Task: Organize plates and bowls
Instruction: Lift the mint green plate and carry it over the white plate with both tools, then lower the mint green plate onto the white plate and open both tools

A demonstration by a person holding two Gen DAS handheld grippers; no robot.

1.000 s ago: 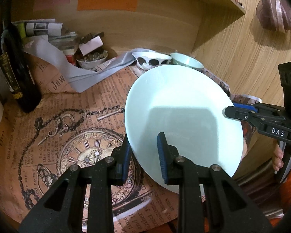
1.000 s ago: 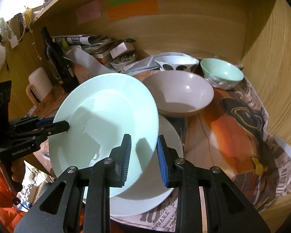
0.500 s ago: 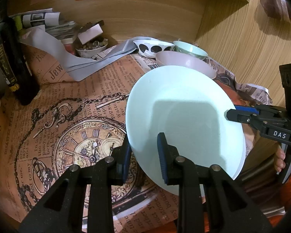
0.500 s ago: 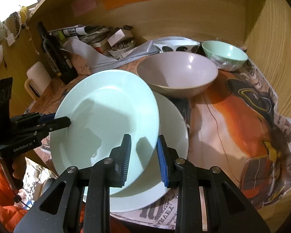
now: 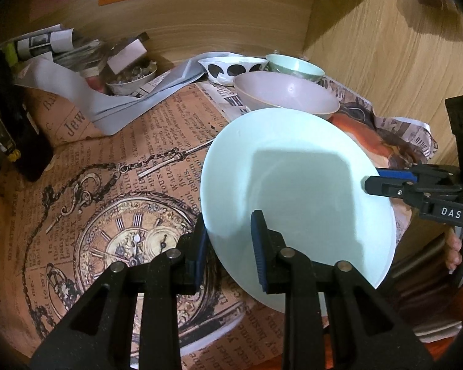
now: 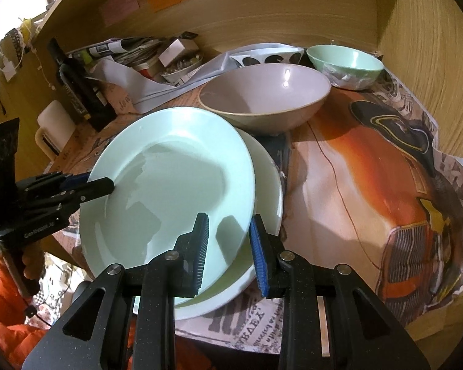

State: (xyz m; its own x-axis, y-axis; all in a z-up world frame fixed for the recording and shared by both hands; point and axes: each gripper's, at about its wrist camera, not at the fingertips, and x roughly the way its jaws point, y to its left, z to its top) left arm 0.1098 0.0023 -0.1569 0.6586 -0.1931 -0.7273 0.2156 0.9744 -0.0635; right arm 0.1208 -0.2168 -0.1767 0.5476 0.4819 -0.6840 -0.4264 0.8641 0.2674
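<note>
I have the pale green plate clamped at opposite rims, my left tool pinching its near edge from one side and my right tool pinching it from the other, each with one finger above and one below the rim. It hangs tilted just over the white plate that lies flat on the newspaper-covered counter, so I judge the step in hand to be stacking it there. The next move calls for lowering it level, centred over the white one, before either tool lets go. Ahead of my right tool the mauve bowl looks empty; behind it, the mint bowl holds something crumpled and pale, and the spotted bowl shows only its rim.
</note>
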